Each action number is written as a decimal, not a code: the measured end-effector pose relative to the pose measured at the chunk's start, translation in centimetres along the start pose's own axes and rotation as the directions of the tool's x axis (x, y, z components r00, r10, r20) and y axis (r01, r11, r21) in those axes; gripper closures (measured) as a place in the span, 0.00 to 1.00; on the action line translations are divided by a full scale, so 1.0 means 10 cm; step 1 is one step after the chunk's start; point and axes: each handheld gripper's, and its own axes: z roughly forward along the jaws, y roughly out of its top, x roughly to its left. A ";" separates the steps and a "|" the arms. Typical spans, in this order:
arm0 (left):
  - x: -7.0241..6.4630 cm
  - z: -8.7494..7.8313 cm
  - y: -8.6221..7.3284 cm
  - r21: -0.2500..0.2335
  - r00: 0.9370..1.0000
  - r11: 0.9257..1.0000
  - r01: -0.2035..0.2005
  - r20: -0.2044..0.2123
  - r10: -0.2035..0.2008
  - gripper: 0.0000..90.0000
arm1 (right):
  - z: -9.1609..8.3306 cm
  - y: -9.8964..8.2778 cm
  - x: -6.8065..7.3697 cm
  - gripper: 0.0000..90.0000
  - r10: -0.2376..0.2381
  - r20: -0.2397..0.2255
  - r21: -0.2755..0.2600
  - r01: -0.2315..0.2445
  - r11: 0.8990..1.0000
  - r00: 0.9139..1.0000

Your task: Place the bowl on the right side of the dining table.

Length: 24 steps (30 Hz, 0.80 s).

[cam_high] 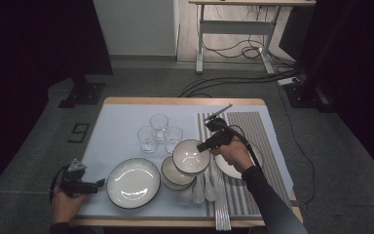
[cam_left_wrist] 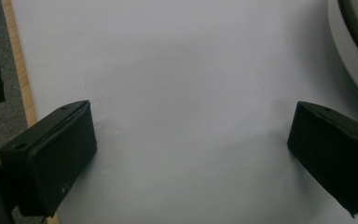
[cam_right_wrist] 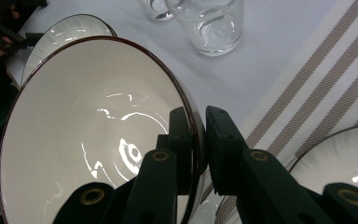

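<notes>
Your right hand-held gripper [cam_right_wrist: 199,140] is clenched on the rim of a bowl [cam_right_wrist: 88,135], one jaw inside the wall and one outside, the thin dark-edged lip pinched between them. That bowl is glossy white ceramic, round and deep, with a fine brown line around its edge and bright glare spots on its smooth inner curve. In the high view the bowl [cam_high: 191,156] hangs tilted above a stack of similar bowls [cam_high: 175,174] near the middle of the table [cam_high: 121,117], just left of the striped placemat [cam_high: 253,131]. Your right hand [cam_high: 233,153] grips the tool from behind, forearm coming up from the lower right in a dark sleeve, with the gripper pointing left and slightly down toward the bowl.

Behind the bowl stand three clear glasses [cam_high: 159,130], smooth-walled and cylindrical, grouped close together. A wide, shallow plate [cam_high: 133,182] with a ribbed rim and dark edge lies flat to the left of the stack, and another ribbed plate [cam_high: 233,168] sits on the woven placemat under your right hand. White ceramic spoons [cam_high: 197,192] lie just in front of the stack.

Your left hand-held gripper [cam_left_wrist: 191,144] is released, its blocky black jaws spread wide over the matte pale cloth with nothing between them. In the high view your left hand [cam_high: 68,202] holds it low at the table's near left corner, pointing right toward the plate
</notes>
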 end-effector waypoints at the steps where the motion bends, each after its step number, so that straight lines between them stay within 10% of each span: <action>1: 0.00 0.00 0.00 0.000 1.000 1.000 0.000 0.000 0.000 0.01 | -0.01 0.00 -0.01 0.90 0.002 0.002 -0.002 -0.002 1.000 1.000; 24: 0.00 0.00 0.00 -0.001 1.000 1.000 0.002 0.000 -0.002 0.01 | -0.32 -0.10 -0.35 0.90 0.078 0.068 -0.041 -0.075 0.996 0.995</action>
